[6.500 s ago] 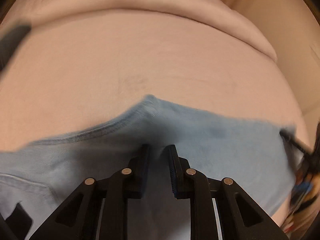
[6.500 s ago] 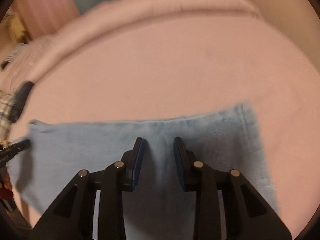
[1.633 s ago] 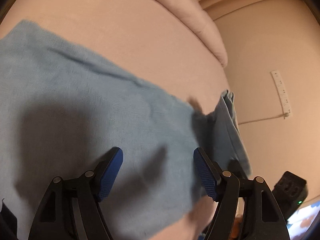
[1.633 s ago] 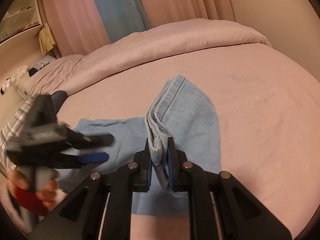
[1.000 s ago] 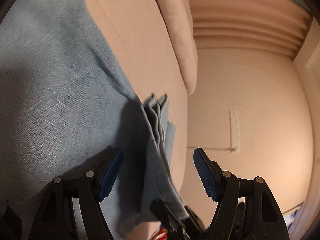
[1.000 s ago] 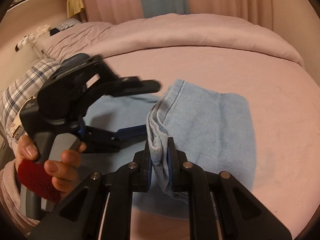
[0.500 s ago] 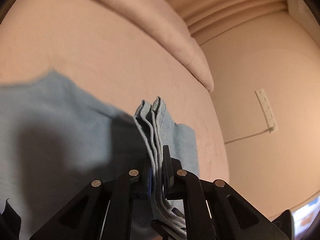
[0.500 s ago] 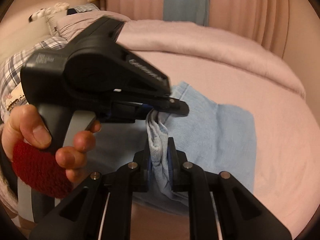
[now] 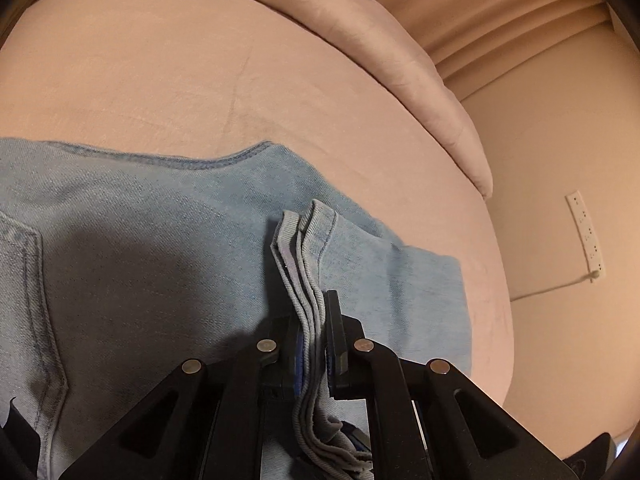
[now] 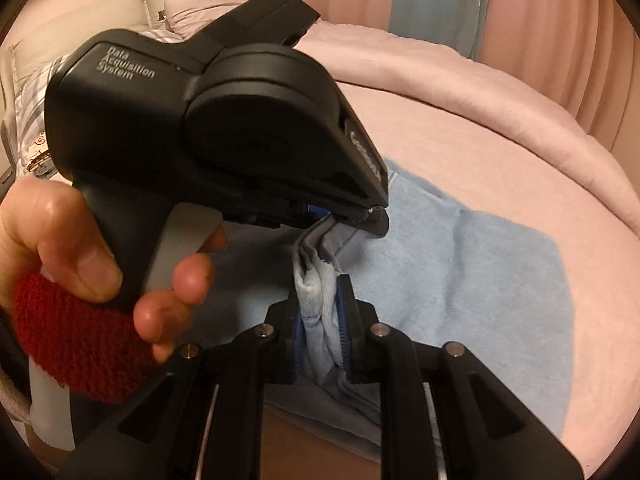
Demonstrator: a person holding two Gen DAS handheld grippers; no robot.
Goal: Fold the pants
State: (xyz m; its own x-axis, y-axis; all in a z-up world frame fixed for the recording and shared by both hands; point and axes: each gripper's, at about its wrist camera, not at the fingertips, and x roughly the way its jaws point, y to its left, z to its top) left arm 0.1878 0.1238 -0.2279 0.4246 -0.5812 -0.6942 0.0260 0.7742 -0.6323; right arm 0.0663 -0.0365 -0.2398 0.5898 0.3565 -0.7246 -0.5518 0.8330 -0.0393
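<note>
**Two grippers, one bunched hem**

Both grippers sit on the same stacked edge of the pants (image 9: 168, 280), which lie partly folded on the pink bed (image 9: 160, 80). My left gripper (image 9: 314, 344) clamps tight on the layers so they stay aligned. My right gripper (image 10: 320, 320) has just been easing apart with the fabric between its pads, probably handing off, though the left one blocks part of that view.

A bedroom: pink bed (image 10: 460, 132), pillows (image 10: 192, 8), curtains (image 10: 552, 20)
</note>
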